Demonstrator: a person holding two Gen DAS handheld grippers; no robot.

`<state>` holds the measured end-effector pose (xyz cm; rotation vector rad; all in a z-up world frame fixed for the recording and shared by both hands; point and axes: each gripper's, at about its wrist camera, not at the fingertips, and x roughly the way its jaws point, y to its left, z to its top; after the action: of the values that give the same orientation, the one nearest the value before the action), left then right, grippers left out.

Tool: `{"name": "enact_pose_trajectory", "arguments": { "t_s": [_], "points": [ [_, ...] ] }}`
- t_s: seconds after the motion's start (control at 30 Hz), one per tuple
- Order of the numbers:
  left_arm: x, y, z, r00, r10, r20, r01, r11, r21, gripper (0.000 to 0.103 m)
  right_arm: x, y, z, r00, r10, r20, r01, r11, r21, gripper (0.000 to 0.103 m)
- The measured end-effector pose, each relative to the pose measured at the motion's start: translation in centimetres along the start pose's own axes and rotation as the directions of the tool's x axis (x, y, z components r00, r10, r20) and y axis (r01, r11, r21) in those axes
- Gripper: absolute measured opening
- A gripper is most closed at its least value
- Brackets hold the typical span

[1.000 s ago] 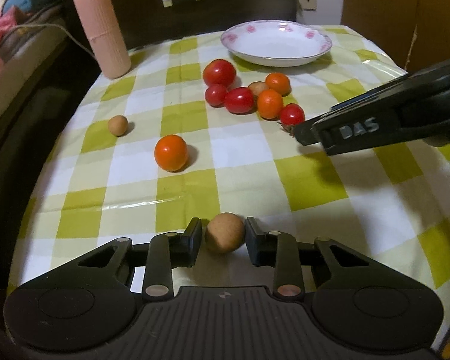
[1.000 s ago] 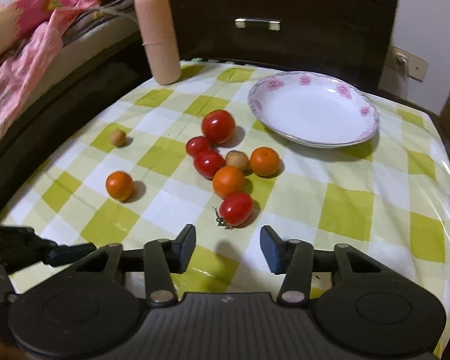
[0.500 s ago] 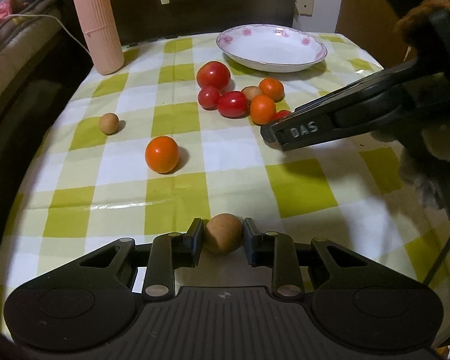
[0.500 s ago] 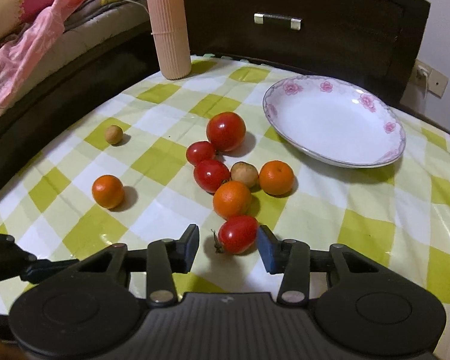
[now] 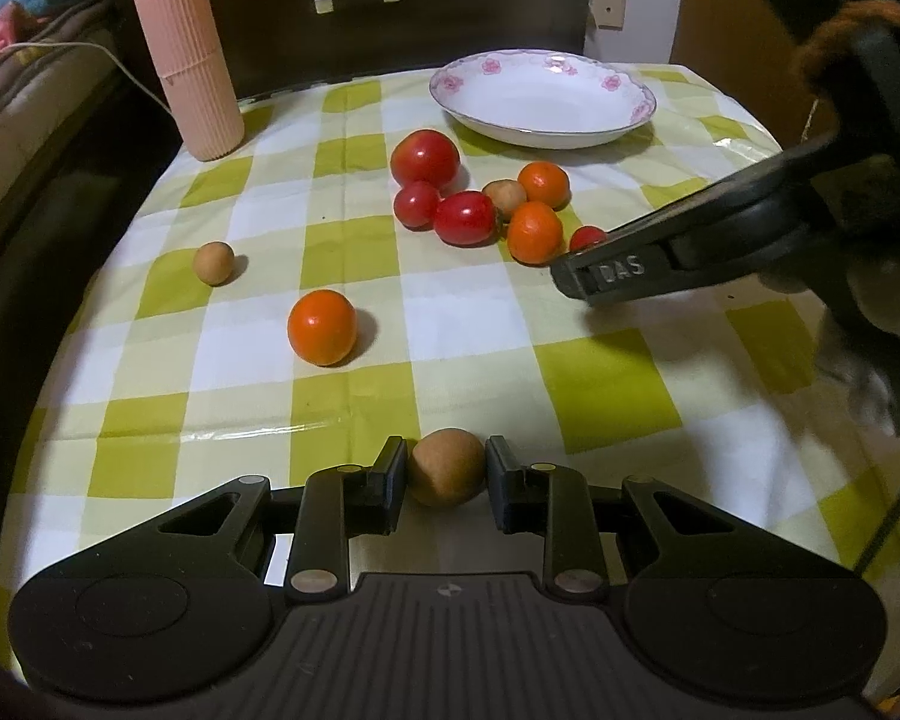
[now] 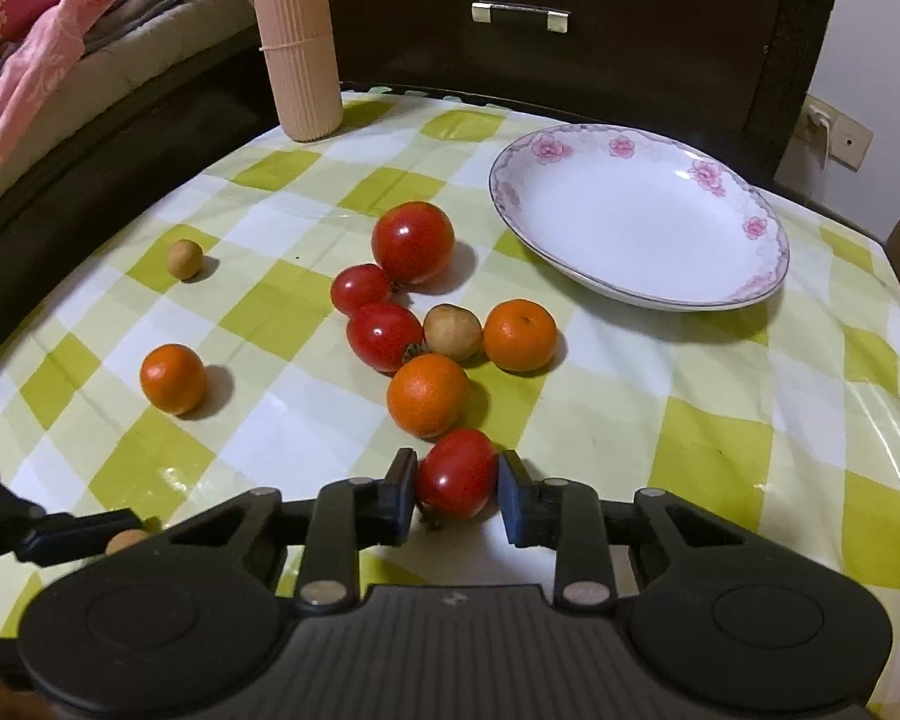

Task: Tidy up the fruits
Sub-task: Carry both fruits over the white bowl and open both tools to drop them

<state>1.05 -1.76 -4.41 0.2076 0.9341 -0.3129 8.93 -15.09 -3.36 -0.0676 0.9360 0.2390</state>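
One tomato (image 6: 455, 473) between the right gripper's (image 6: 457, 495) fingers (image 6: 399, 495).

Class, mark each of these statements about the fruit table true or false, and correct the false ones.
1. The plate holds two oranges. False: it holds no fruit.
2. The left gripper is shut on a brown round fruit. True.
3. The right gripper is shut on an orange. False: it is shut on a small red tomato.
4. The pink ribbed container stands upright at the table's far edge. True.
5. A lone orange lies apart from the cluster of fruit. True.
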Motion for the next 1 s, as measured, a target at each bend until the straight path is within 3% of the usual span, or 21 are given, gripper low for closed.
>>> {"name": "enact_pose_trajectory", "arguments": {
  "t_s": [0.4,0.67,1.0],
  "points": [
    [-0.2,0.5,1.7,1.000,-0.008,0.002,0.008,0.998,-0.055,0.035,-1.8,-1.8,-0.2,1.000,0.010,0.027,-0.012,0.998,0.059,0.027],
    [0.0,0.8,5.2,0.997,-0.042,0.065,0.047,0.995,-0.089,0.035,-2.2,-2.3,0.1,0.999,0.001,0.044,-0.005,0.997,0.080,0.027],
    [2.4,-0.1,11.0,0.989,-0.083,0.124,0.095,0.992,-0.087,0.035,-2.1,-5.2,2.9,0.994,-0.057,0.093,0.042,0.986,0.159,0.027]
  ]
}}
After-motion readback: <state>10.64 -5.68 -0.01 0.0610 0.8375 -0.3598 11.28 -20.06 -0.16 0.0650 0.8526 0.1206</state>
